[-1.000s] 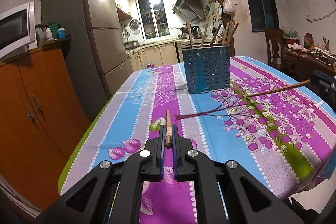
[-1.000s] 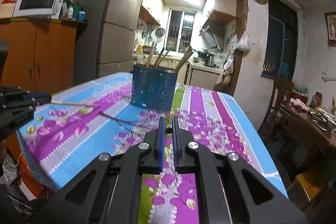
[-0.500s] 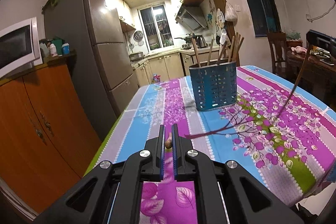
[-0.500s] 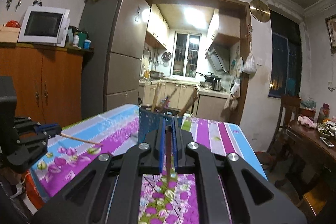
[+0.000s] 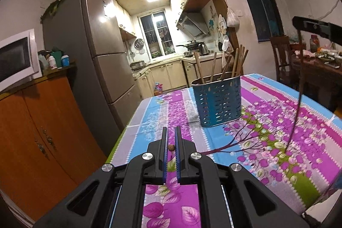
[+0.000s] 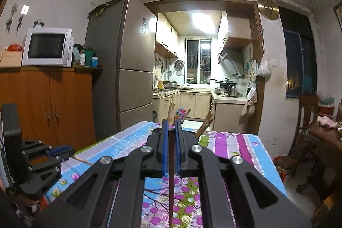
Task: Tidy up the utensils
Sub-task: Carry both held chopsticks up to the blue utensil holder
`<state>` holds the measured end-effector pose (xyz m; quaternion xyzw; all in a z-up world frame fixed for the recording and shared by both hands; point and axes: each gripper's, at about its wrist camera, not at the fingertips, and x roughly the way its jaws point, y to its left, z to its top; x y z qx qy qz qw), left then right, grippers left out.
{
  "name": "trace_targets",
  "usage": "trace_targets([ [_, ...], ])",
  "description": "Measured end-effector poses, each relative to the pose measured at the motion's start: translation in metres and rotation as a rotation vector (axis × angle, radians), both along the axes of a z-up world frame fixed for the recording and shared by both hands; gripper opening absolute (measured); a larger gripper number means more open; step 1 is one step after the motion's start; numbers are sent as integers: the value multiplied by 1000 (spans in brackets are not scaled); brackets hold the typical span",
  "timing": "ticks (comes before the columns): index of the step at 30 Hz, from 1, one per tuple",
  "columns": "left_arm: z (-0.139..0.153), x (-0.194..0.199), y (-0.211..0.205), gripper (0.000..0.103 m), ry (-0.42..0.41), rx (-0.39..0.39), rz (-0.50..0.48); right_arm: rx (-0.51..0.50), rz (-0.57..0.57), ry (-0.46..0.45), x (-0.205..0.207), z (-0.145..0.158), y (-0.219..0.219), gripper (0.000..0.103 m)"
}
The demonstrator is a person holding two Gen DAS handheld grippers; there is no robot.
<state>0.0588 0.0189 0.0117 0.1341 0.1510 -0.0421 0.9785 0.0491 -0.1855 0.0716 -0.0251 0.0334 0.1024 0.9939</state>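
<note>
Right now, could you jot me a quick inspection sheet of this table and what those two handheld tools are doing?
Surface: floral tablecloth covering the table.
Job's things: blue perforated holder upright, several chopsticks in it.
Clutter: nothing seen on the cloth.
Tools: left tool shut on a light chopstick, seen end-on; right tool shut on a dark chopstick hanging downward.
Cables: nothing seen.
Surroundings: fridge, microwave on orange cabinet, kitchen behind.

- One blue holder (image 5: 218, 100) on the worktop (image 5: 277, 142).
- About seven chopsticks (image 5: 239, 61) standing in it.
- Two tongs (image 5: 171, 138) (image 6: 171, 131).
- Two chopsticks, one (image 5: 171, 147) per tongs (image 6: 171, 174).
</note>
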Motion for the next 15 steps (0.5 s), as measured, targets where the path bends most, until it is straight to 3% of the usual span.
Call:
trace_targets([
  [8, 50, 30, 13, 7, 26, -125, -104, 74, 27, 20, 34, 27, -14, 5],
  [15, 100, 74, 14, 7, 3, -179, -173, 130, 12, -5, 70, 63, -31, 5],
])
